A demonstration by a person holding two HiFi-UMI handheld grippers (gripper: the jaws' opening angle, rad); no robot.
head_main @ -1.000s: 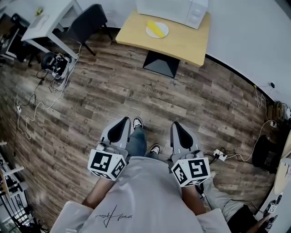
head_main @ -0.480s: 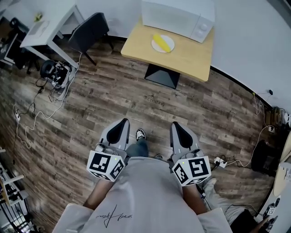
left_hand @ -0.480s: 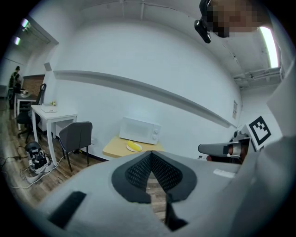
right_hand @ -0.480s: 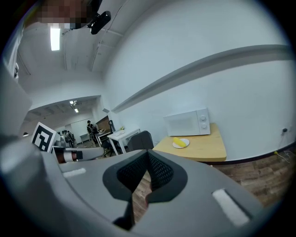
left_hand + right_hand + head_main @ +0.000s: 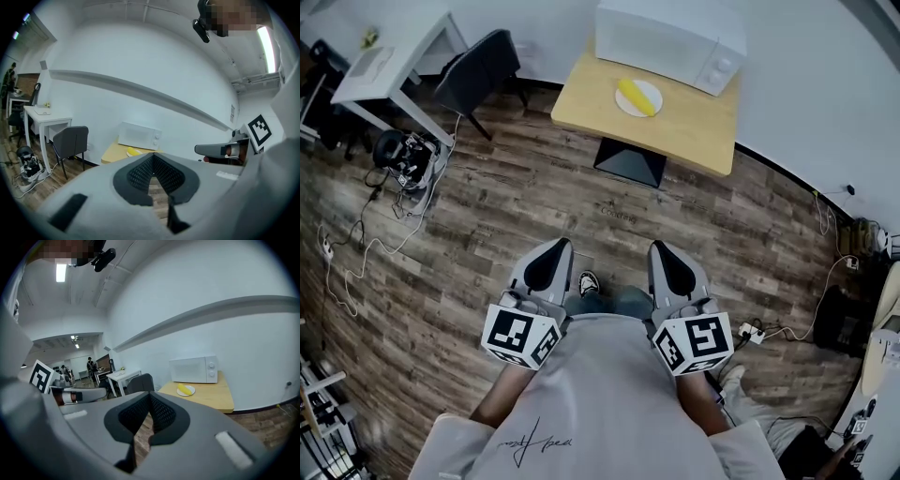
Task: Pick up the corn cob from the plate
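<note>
A yellow corn cob [image 5: 635,94] lies on a small white plate [image 5: 652,99] on a wooden table [image 5: 694,127], in front of a white microwave [image 5: 670,37]. I hold both grippers close to the body, far short of the table, over the wood floor. The left gripper [image 5: 560,245] and the right gripper [image 5: 657,247] are side by side, both shut and empty. The left gripper view shows its jaws [image 5: 153,155] meeting, with the corn cob [image 5: 133,151] far ahead. Past the closed right gripper [image 5: 150,395], the corn cob [image 5: 183,389] and its plate [image 5: 190,392] sit by the microwave [image 5: 193,369].
A dark chair [image 5: 478,58] and a white desk [image 5: 384,56] stand left of the table. Headphones and cables [image 5: 401,155] lie on the floor at left. A power strip [image 5: 751,331] and cords lie at right. The table's black base [image 5: 630,161] faces me.
The table with the plate and microwave has come nearer and shifted slightly right in the head view. Both grippers moved forward with the person, still shut.
</note>
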